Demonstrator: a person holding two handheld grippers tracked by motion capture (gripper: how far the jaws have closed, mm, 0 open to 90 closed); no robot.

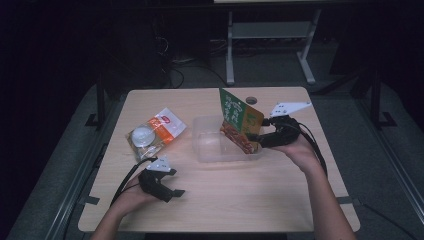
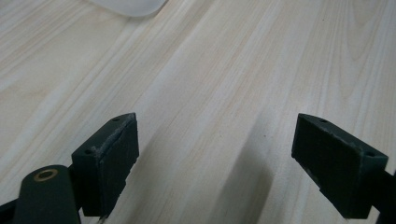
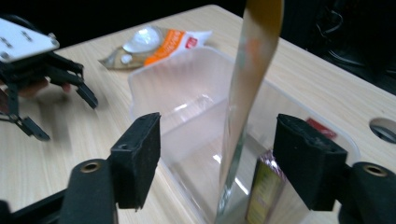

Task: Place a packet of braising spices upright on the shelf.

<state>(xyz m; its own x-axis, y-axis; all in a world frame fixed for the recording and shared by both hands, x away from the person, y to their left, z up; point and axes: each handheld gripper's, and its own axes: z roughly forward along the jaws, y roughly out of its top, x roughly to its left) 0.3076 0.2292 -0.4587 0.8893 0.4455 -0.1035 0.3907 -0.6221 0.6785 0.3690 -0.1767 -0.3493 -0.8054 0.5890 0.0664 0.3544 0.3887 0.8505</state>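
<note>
While the right tool [image 1: 256, 134] reached in level over the clear tub [image 1: 210, 147], its jaws stood spread either side of the upright snack pouch [image 1: 240, 120], pads clear. The left tool [image 1: 172, 192] rested low on the table [image 1: 225, 200], jaws spread on nothing.

**Green, orange and pale wood**

A green-and-orange printed pouch [image 1: 241, 121] stands in a clear, frosted plastic tub [image 1: 210, 145]. Nearby lies an orange-and-white packet [image 1: 156, 131]. Black tongs [image 1: 255, 131] sit over a pale, light-grained wooden tabletop [image 1: 240, 200].

Glossy pouch [image 1: 241, 120], translucent plastic tub [image 1: 207, 145]
</note>
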